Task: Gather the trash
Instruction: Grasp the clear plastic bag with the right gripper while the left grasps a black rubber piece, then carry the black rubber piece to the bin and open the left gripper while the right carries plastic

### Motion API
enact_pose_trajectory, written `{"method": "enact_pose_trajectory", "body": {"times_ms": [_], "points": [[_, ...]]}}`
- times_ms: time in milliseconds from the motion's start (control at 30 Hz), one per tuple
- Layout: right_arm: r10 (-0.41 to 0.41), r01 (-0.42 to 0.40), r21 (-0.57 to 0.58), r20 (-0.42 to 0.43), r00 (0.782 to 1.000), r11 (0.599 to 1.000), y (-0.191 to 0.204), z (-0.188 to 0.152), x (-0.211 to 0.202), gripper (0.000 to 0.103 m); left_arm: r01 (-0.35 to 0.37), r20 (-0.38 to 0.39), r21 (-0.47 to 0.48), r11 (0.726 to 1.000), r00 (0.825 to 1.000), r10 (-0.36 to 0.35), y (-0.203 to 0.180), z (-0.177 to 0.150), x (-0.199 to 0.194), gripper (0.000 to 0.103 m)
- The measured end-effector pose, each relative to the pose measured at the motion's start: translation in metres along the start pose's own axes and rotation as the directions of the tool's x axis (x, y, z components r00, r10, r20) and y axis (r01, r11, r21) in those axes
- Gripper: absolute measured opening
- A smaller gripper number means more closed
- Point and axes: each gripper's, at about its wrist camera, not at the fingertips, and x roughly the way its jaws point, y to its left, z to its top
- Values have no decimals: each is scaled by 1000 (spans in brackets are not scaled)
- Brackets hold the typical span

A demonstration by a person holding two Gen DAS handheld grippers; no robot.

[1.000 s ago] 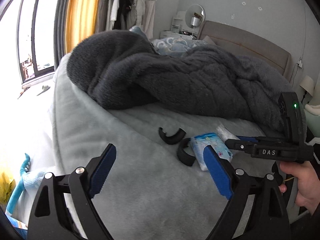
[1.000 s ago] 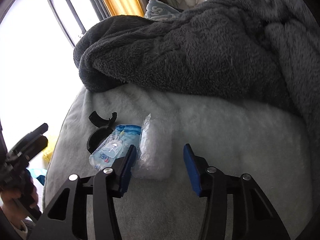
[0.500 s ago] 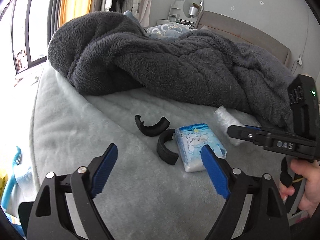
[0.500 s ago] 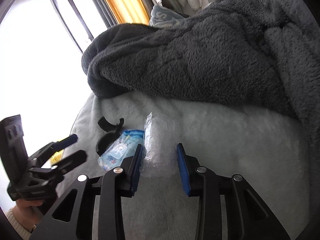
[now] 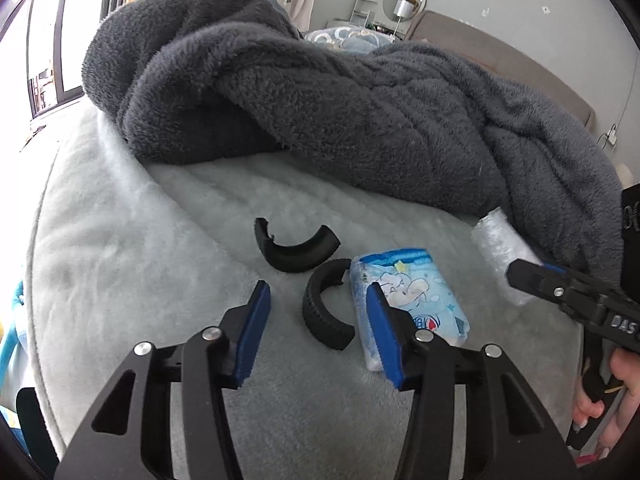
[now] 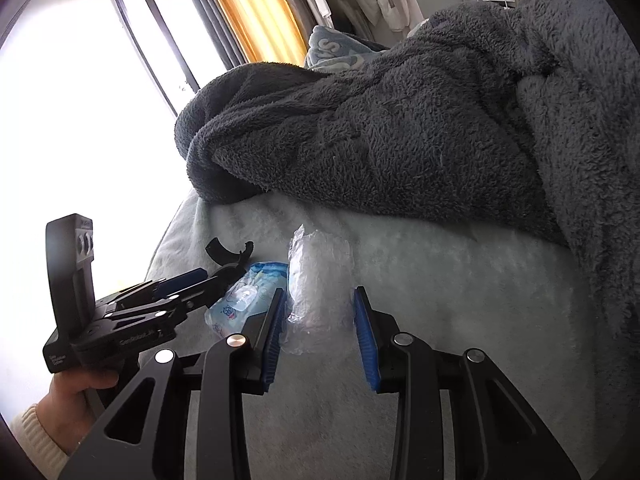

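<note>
Trash lies on a pale grey bed cover (image 5: 120, 264): two curved black plastic pieces (image 5: 296, 248) (image 5: 324, 312), a blue and white tissue pack (image 5: 416, 300) and a clear bubble-wrap bundle (image 6: 318, 280). My left gripper (image 5: 316, 324) is open, its jaws either side of the nearer black piece. My right gripper (image 6: 320, 332) is open with the bubble wrap between its blue pads, not squeezed. The bubble wrap also shows in the left wrist view (image 5: 500, 244).
A heavy dark grey fleece blanket (image 5: 320, 92) is heaped across the bed just behind the trash. A bright window and orange curtain (image 6: 244, 8) are at the left. The bed's edge falls away on the left.
The left gripper moved forward and down toward the black pieces, its jaws narrowing. The right gripper's jaws narrowed from their widest a second ago, then widened slightly around the bubble wrap.
</note>
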Motion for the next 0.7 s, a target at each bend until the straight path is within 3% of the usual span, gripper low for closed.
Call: {"method": "enact_pose_trajectory", "body": {"times_ms": [167,233,467,700], "points": [[-3,3,-15,2,1000,1000,-1,0,-5,34,-16,-41,18,1000,999,17,-7,2,13,41],[-6,6,-22,4,1000,1000,0,0,-5,34,-9,-48,17,1000,999,10,-8,3,15,31],[1,0,-23,29,1000,1000,6,5,-11,34,5,-24,9,1000,1000,-4,-5,1,3,16],[23,-22,-37,47,999,999,25,13,-9,34,-10,18,51,999,1000,9,-6,-5,-21,16]]}}
